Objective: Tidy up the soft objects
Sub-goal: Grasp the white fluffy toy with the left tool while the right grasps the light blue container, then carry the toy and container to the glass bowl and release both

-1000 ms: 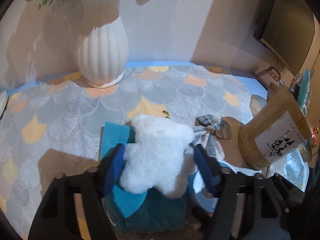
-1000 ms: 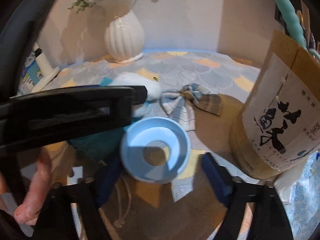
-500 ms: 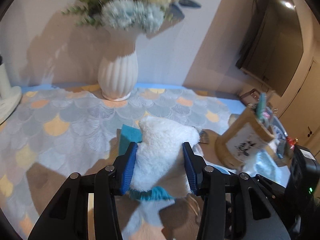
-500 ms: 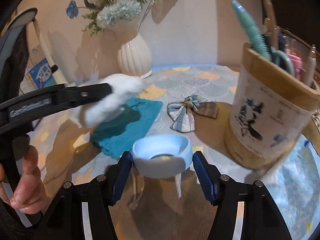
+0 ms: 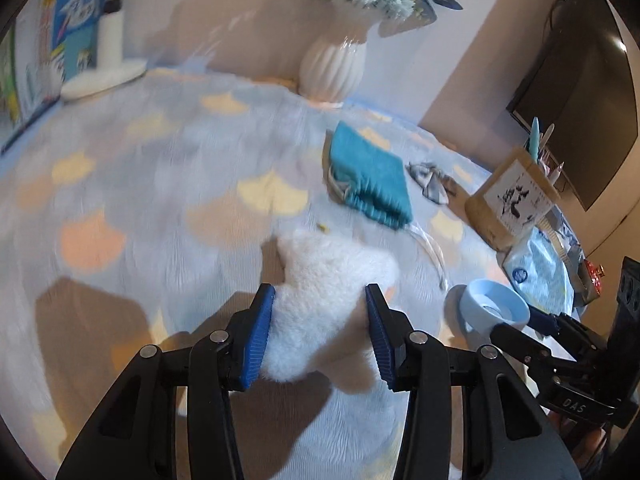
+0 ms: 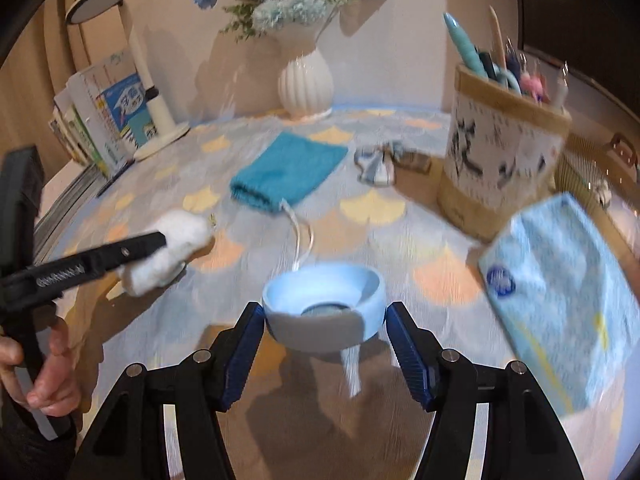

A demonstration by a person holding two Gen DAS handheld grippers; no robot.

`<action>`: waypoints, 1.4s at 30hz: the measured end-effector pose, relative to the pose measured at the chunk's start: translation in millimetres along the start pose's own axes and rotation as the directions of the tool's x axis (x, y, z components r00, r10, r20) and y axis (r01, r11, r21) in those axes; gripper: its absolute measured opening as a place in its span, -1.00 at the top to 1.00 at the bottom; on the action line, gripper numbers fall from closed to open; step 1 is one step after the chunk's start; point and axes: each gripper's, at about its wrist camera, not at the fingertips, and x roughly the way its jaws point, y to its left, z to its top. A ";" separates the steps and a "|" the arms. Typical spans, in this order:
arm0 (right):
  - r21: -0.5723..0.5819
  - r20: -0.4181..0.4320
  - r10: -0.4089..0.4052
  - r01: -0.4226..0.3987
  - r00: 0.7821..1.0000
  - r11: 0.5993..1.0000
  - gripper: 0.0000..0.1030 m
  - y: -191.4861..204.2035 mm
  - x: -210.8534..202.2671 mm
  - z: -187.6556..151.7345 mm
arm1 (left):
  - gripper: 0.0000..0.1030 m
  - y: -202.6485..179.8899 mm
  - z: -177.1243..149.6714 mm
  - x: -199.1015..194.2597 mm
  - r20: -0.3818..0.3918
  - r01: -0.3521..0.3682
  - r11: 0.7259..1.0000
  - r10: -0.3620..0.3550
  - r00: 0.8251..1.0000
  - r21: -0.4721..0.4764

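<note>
My left gripper [image 5: 318, 332] has a white fluffy plush [image 5: 332, 280] between its blue pads, which press into its sides while the jaws are opening slightly. It hangs just above the patterned tablecloth [image 5: 160, 184], left of and nearer than the teal drawstring pouch [image 5: 368, 176]. My right gripper [image 6: 324, 320] is shut on a light blue ring-shaped bowl [image 6: 324, 300], held above the cloth. The right wrist view shows the plush [image 6: 176, 248] at the left, the pouch [image 6: 288, 170] lying flat and a plaid bow [image 6: 378, 164] beyond it.
A white ribbed vase [image 6: 306, 84] with flowers stands at the back wall. At the right are a beige pen holder [image 6: 500, 168] and a light blue packet [image 6: 560, 280]. Books [image 6: 100, 120] and a white lamp base [image 6: 160, 136] fill the back left. A hand [image 6: 44, 380] holds the left tool.
The left gripper closed on the plush, lifted it off the teal pouch and carried it leftward and nearer. The right gripper closed on the blue bowl, raised it and drew it back.
</note>
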 end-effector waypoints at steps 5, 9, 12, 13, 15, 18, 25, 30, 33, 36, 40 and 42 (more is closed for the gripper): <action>0.013 -0.046 0.018 -0.017 0.999 1.000 -0.25 -3.2 2.3 -17.6 | -0.10 -0.2 -11.3 -9.5 0.025 -0.004 1.000 0.004 1.000 -0.004; 0.049 -0.061 0.017 -0.014 0.998 0.999 -0.57 -8.2 4.5 -19.9 | -0.56 -5.6 -14.5 -3.2 -0.030 -0.033 0.999 0.034 0.999 0.027; 0.055 -0.093 0.001 0.005 0.996 0.998 -0.59 -6.7 12.3 -14.1 | -0.56 -9.0 -14.6 0.4 -0.046 -0.062 0.997 0.064 0.997 0.038; 0.053 -0.097 -0.003 0.008 0.995 0.999 -0.59 -5.3 13.9 -12.2 | -0.56 -11.9 -13.9 2.0 -0.048 -0.077 0.996 0.080 0.996 0.050; 0.048 -0.114 -0.024 0.029 0.993 0.998 -0.59 -2.3 18.5 -7.1 | -0.56 -20.8 -10.2 8.4 -0.059 -0.119 0.990 0.124 0.991 0.081; 0.033 -0.120 -0.051 0.055 0.991 0.998 -0.59 3.0 24.0 -4.3 | -0.21 -34.5 -6.1 16.7 -0.043 -0.179 0.976 0.186 0.982 0.125; -0.001 -0.069 -0.057 0.057 0.996 0.998 -0.27 10.0 18.3 -8.3 | -0.01 -29.1 -11.5 11.7 -0.038 -0.184 0.976 0.190 0.981 0.115; -0.015 -0.007 -0.023 0.023 1.000 1.000 -0.26 16.7 -2.7 -4.3 | -0.01 -46.7 -10.5 -20.4 0.042 -0.169 0.975 0.165 0.985 0.145; -0.027 0.056 -0.029 0.030 0.998 0.999 -0.26 19.7 -22.2 2.4 | -0.01 -62.5 -3.4 -37.4 0.083 -0.170 0.970 0.157 0.984 0.173; -0.037 0.115 -0.044 0.049 0.992 0.998 -0.27 15.4 -44.8 13.8 | -0.01 -84.3 11.4 -49.0 0.130 -0.164 0.966 0.140 0.982 0.200; 0.001 0.231 -0.096 0.098 0.968 0.995 -0.27 -12.3 -87.1 33.1 | -0.01 -125.3 42.0 -55.6 0.186 -0.131 0.958 0.084 0.979 0.257; 0.051 0.298 -0.140 0.131 0.944 0.990 -0.27 -36.0 -111.6 43.9 | -0.01 -155.7 61.4 -52.8 0.183 -0.104 0.945 0.048 0.982 0.309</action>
